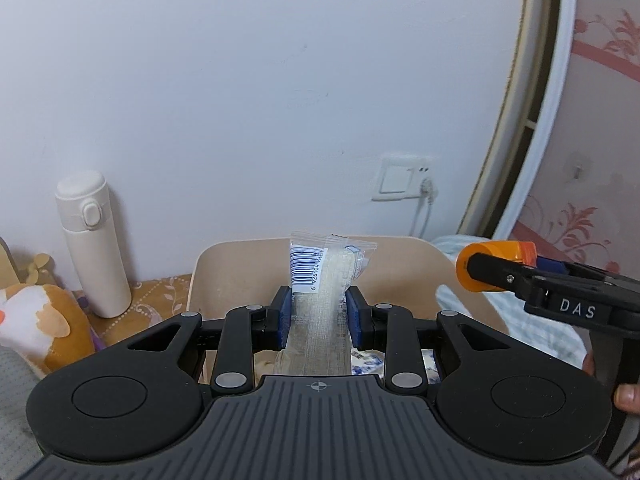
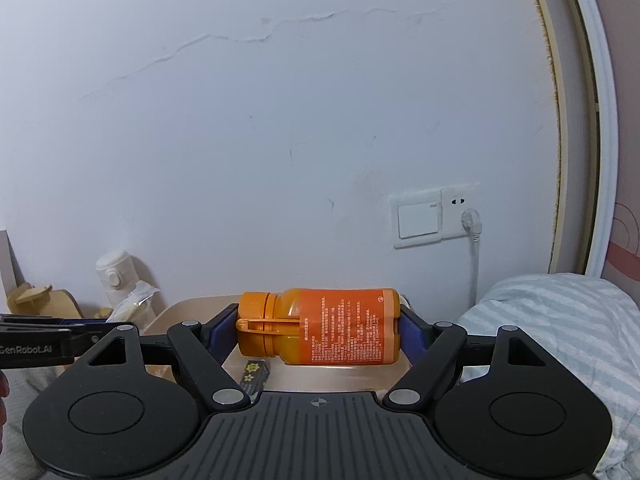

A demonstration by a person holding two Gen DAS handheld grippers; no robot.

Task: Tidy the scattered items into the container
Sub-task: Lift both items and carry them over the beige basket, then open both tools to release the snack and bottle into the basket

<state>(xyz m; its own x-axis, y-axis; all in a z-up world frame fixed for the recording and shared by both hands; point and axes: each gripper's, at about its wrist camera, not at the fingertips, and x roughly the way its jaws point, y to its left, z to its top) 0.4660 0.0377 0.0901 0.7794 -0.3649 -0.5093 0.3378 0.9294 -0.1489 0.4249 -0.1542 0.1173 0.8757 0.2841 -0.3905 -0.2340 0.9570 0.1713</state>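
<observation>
Left gripper (image 1: 318, 312) pinched the limp, light packet (image 1: 320, 292) mid-length; right gripper (image 2: 316, 326) clamped the rigid, slick-looking orange bottle (image 2: 320, 330) end-to-end over the container (image 1: 400, 268).

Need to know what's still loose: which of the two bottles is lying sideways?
The orange bottle, held sideways in the right hand-held gripper. The white flask stands upright against the wall.

Two matte black handheld grippers with blue-padded fingers

The left gripper (image 1: 319, 314) has a ribbed grey top plate with a small crosshair mark at 12 o'clock, round black discs at 9 and 3 o'clock, and silver pivot screws on its black linkage arms. The right gripper (image 2: 318, 330) has the same build; seen from the side it reads "DAS" in white. A bare fingertip (image 1: 628, 396) shows at 4 o'clock.
</observation>
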